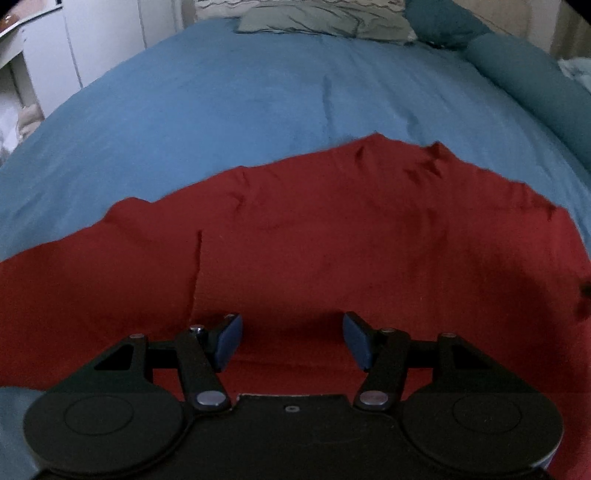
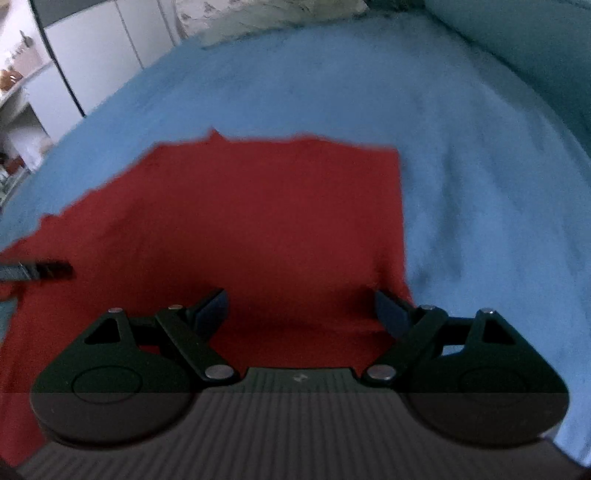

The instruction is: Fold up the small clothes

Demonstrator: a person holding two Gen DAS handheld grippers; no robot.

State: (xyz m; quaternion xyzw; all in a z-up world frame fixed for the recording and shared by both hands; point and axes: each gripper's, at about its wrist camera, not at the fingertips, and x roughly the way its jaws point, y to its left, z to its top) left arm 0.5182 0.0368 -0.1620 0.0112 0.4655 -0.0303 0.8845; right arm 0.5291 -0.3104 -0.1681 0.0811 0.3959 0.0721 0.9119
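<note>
A red garment lies spread flat on a blue bed cover; it also shows in the right wrist view, where its right edge runs straight. My left gripper is open and empty, just above the garment's near part. My right gripper is open and empty over the garment's near right corner. The tip of the other gripper pokes in at the left of the right wrist view.
Grey-green pillows and a teal bolster lie at the head and right side of the bed. White cupboards stand to the left, past the bed's edge. The blue cover stretches to the right of the garment.
</note>
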